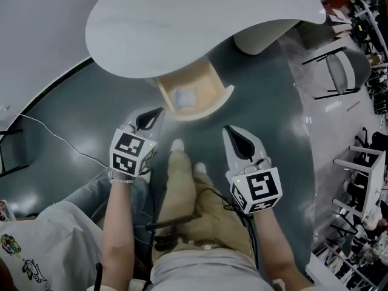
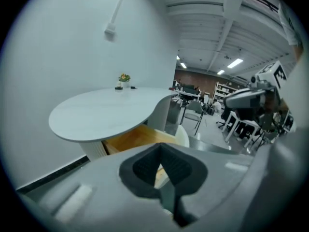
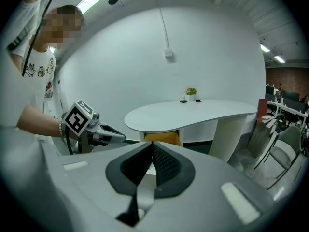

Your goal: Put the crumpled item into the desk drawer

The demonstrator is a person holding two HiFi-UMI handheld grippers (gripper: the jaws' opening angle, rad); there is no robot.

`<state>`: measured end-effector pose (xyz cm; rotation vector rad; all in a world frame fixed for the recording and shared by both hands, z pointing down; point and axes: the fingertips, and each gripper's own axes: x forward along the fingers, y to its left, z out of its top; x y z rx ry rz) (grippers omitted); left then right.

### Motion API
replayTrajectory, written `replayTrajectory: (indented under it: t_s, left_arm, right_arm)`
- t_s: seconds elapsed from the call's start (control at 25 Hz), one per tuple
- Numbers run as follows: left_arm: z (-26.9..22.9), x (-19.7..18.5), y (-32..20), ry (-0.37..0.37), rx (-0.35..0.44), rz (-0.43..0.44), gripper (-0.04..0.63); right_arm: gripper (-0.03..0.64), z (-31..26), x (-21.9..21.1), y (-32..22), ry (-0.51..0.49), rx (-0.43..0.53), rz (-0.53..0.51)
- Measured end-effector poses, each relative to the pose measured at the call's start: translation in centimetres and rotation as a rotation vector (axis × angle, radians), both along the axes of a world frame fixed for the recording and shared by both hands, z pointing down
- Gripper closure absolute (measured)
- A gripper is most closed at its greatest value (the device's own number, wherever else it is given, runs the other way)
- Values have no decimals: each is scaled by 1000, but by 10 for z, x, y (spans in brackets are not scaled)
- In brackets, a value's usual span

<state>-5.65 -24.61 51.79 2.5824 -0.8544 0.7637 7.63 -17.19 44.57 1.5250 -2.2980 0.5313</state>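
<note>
Dark floor (image 1: pixel 273 108): open room between me and the desk. White curved desk top (image 1: pixel 200 23): its edge overhangs the open wooden drawer (image 1: pixel 212 85), whose rounded front faces me. My left gripper (image 1: pixel 156 114) and right gripper (image 1: pixel 231 132): short of that front, one to each side, well apart, jaws pressed together on nothing. Pale crumpled item (image 1: pixel 185 96): inside the drawer.

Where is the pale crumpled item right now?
The pale crumpled item lies, in the head view, inside the open wooden drawer under the white desk.
</note>
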Motion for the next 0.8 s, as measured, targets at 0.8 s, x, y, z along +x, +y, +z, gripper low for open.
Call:
replayTrajectory:
  t_s: [0.8]
  left_arm:
    - [-149,-40,67,131,251,-185,598]
  right_arm:
    - [612,-79,-17,24,-4,164,-126]
